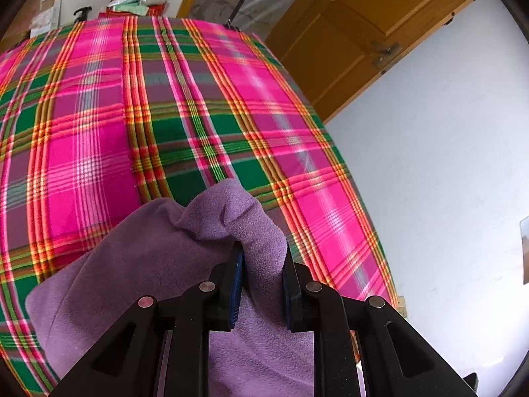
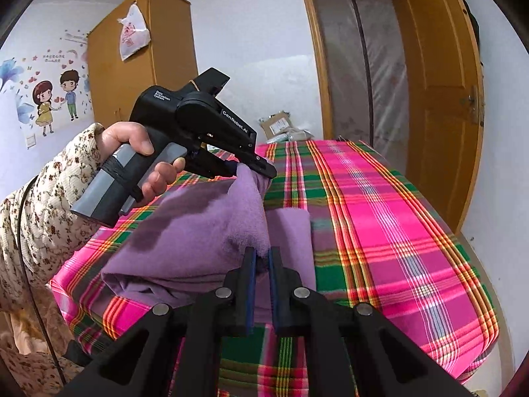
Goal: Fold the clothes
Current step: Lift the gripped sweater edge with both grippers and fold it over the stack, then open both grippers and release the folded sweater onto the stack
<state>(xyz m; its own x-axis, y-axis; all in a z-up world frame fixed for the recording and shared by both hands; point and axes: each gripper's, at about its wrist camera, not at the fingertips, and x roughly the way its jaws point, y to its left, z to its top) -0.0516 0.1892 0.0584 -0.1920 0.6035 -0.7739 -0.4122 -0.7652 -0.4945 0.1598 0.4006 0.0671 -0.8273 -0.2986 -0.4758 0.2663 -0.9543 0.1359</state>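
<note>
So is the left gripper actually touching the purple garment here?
Touching. The left wrist view shows the left gripper with both pads pressed on a bunched fold of the purple garment.

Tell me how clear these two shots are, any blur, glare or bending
Left wrist view: heavy fisheye bulge bends the plaid sheet, with slight smear on its far stripes; the white wall is washed out bright; the purple cloth is sharp. Right wrist view: even daylight, no hard shadows; the door frame bows; the left gripper and the cloth are crisp.
</note>
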